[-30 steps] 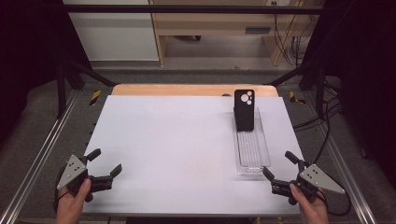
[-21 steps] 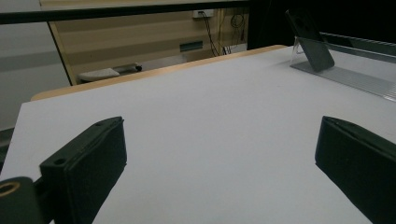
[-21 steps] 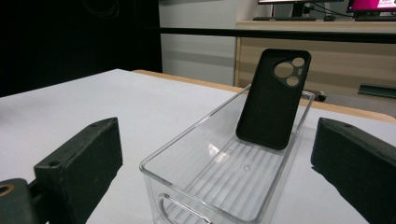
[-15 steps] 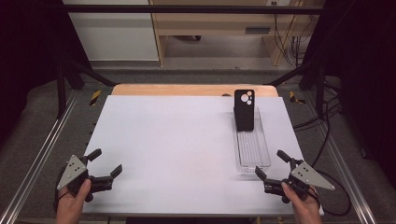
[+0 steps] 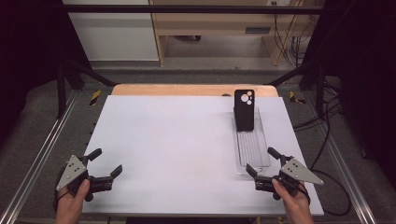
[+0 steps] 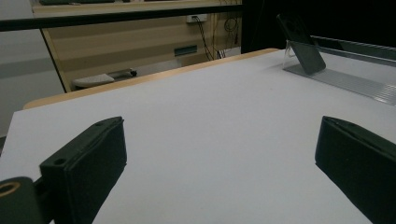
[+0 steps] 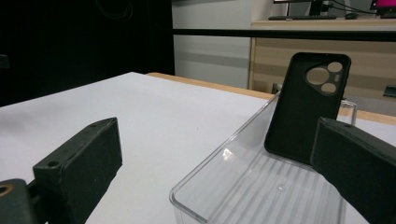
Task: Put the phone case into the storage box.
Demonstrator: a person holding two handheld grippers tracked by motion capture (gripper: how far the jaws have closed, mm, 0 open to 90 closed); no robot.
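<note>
A black phone case [image 5: 243, 109] leans upright at the far end of a clear plastic tray [image 5: 252, 151] on the right of the white table. My right gripper [image 5: 260, 159] is open at the tray's near end, one jaw beside its corner. In the right gripper view the phone case [image 7: 308, 107] stands in the tray [image 7: 224, 172] between the spread jaws of the right gripper [image 7: 219, 163], farther off. My left gripper [image 5: 106, 162] is open at the near left, over bare table. From the left gripper [image 6: 219, 163], the case [image 6: 301, 44] and tray [image 6: 345, 79] lie far right.
The white table top [image 5: 177, 140] has a wooden strip [image 5: 187, 89] along its far edge. Metal rails [image 5: 44, 149] run along both sides. Cables [image 5: 327, 140] trail off the right side. A wooden desk [image 5: 210, 28] stands beyond the table.
My right gripper has moved left and forward, up to the tray's near end. The left gripper, the tray and the phone case have stayed where they were.
</note>
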